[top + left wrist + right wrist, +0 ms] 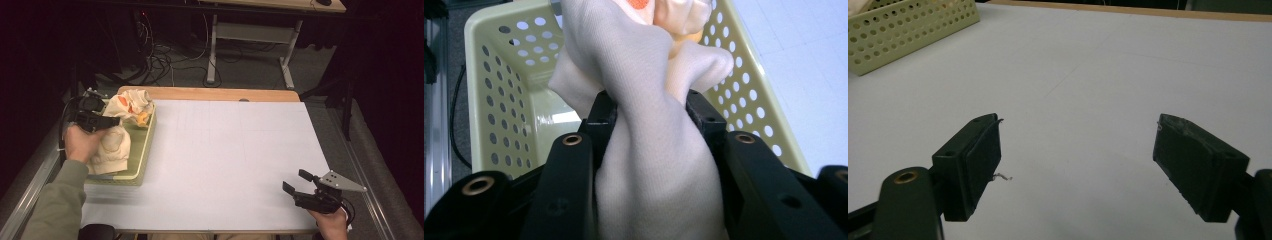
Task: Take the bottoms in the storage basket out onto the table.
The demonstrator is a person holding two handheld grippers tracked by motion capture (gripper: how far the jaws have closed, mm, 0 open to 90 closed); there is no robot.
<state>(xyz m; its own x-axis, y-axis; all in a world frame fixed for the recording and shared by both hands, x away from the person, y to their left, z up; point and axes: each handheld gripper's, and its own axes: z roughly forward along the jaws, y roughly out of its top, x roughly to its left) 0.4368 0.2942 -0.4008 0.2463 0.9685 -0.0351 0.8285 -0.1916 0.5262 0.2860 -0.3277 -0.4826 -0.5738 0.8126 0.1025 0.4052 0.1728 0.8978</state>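
Left tongs (651, 112) pinching a bunched fold of the cream garment (644, 150) above the pale basket (499, 100); lift straight up until the cloth clears the basket rim. Garment hangs lengthwise down into the basket. Right tongs (296, 183) spread, holding nothing, over the desk (225, 150) well right of the basket

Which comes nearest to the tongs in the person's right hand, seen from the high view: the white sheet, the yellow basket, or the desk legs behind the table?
1. White sheet, directly beneath the right tongs.
2. Yellow basket, across the table at the left edge.
3. Desk legs, on the floor beyond the table's far side.
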